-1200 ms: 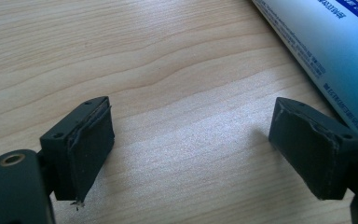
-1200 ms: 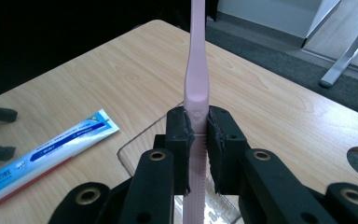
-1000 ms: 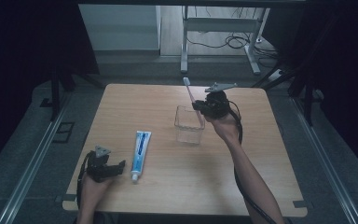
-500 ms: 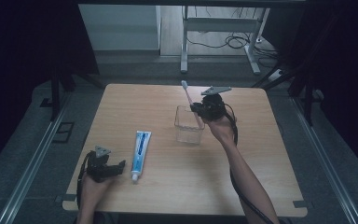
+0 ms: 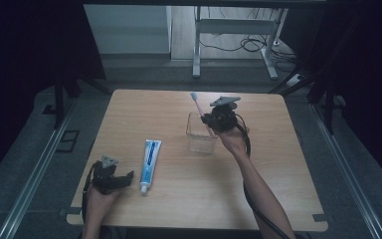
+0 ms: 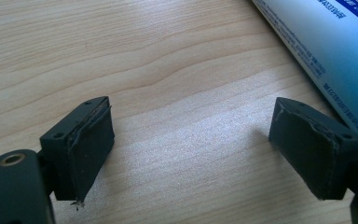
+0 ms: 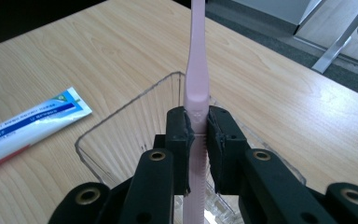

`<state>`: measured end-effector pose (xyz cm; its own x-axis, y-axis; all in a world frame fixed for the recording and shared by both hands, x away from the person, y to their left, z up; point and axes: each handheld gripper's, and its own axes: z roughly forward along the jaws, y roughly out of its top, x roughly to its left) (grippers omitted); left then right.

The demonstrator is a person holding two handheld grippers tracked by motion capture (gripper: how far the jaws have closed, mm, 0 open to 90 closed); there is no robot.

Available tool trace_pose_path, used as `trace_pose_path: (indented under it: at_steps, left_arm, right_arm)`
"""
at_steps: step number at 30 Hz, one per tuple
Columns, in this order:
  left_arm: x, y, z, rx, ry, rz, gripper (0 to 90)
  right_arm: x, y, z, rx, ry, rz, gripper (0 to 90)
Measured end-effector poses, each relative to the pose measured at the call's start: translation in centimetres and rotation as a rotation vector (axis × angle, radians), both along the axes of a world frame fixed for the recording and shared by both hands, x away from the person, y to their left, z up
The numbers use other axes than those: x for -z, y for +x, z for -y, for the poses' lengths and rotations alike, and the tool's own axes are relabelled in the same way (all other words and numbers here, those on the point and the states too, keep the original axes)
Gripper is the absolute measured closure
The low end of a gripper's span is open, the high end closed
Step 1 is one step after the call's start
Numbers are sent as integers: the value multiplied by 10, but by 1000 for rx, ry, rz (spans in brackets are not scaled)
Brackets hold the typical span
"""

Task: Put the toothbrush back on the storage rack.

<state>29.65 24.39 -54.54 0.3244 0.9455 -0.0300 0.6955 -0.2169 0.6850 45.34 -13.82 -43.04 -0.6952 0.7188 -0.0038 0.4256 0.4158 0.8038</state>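
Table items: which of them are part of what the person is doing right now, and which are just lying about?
In use:
- pink plastic toothbrush, clamped in the right gripper
- clear square plastic cup, directly below it

Lying about:
- blue-and-white toothpaste tube, flat on the table
- left gripper, open beside the tube

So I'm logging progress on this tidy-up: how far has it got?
Nothing looks finished yet. In hand: the right gripper is shut on the pink toothbrush, held upright over the clear cup, its lower end apparently inside. Left to do: release the brush, and the toothpaste tube lies flat on the table, with the left gripper open beside it, holding nothing.
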Motion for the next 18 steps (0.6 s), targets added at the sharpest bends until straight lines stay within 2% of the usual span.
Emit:
trace_pose_path:
  at_steps: [9,18]
  left_arm:
    - [0,0,0,-2,-1,1,139]
    - [0,0,0,-1,-1,0,139]
  right_arm:
    - [9,2,0,-2,-37,-24,791]
    - [14,4,-2,-10,-52,-51,790]
